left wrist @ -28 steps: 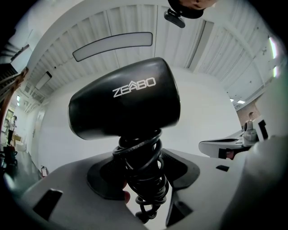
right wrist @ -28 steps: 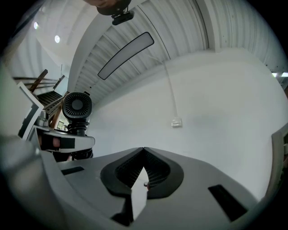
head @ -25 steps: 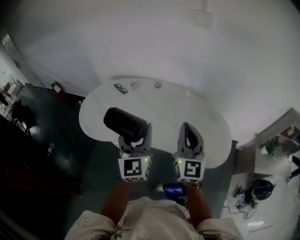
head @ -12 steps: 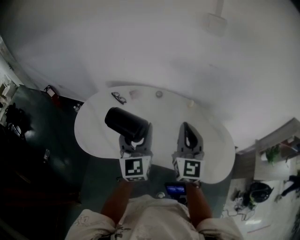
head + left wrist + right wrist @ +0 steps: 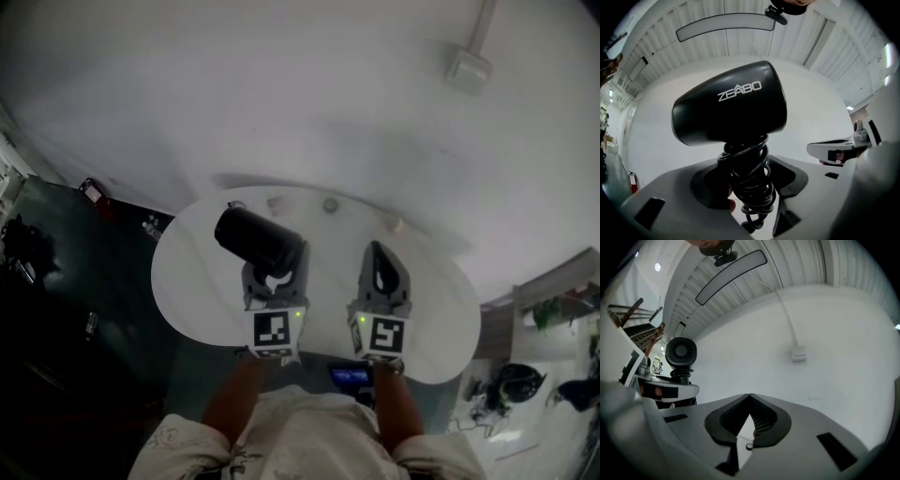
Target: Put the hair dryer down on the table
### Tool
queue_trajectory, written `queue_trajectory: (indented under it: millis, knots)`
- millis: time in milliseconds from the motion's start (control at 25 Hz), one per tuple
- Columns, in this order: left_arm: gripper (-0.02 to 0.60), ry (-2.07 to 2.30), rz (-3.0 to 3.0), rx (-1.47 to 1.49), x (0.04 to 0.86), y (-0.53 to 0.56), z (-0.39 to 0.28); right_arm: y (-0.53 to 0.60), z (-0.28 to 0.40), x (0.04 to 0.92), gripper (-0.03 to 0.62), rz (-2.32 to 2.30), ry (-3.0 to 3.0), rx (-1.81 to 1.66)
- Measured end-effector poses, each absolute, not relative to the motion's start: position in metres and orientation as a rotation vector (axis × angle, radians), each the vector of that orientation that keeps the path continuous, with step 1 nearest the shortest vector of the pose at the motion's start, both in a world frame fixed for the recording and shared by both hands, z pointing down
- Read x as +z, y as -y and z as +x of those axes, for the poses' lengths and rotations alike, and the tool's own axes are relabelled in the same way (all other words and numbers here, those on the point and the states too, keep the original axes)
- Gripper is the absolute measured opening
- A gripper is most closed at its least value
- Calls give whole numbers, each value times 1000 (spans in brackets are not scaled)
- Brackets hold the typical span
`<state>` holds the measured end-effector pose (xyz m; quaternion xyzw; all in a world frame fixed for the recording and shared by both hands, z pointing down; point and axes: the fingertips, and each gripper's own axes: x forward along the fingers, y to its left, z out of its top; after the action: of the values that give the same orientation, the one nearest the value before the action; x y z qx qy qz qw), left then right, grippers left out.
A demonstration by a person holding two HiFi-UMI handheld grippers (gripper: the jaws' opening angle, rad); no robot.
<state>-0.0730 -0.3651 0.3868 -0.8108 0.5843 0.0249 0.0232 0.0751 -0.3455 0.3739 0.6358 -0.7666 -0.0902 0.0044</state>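
The hair dryer (image 5: 255, 236) is showing as a short, stubby black appliance with a matte, rounded barrel. In the right gripper view its round end (image 5: 680, 352) is facing the camera, with a ring of vent slats around a dark hub. A black cord (image 5: 750, 183) is winding in tight loops around the handle below the barrel.

White capital letters on the barrel's side are reading "ZEABO" (image 5: 739, 90). Each tool is carrying a white cube with black square markers, one on the left (image 5: 277, 330) and one on the right (image 5: 381, 336). These are patterns and not readable text.

The left tool (image 5: 277, 260) is clamping the cord-wrapped handle, one dark pad pressing on each side. In the left gripper view the barrel is sitting just past the left tool's (image 5: 745, 168) tips and is filling the middle of the picture. Seen from the head, the dryer is hanging over the far left part of the white oval table (image 5: 187, 281), with its barrel pointing away and to the left of the tool.

The right tool (image 5: 377, 255) is standing just to the right of the left one, apart from the dryer. Its jaws are meeting at the tips (image 5: 750, 397) with nothing between them. From that tool, the dryer is appearing off to its left.
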Motion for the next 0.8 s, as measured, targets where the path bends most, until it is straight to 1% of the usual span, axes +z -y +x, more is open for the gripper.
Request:
queue_trajectory:
  millis: [280,600,800]
  knots:
    - [235,-1767,-2553,67,391,389,-84,365,59,370,5,2021,2371,-291]
    - [235,-1785,-2546,27,398,410,-77,384,68,381,5,1969,2364,-276]
    - [235,-1811,-2566,-65,426,417,-69,391,76,395,5,1939,2357,-245]
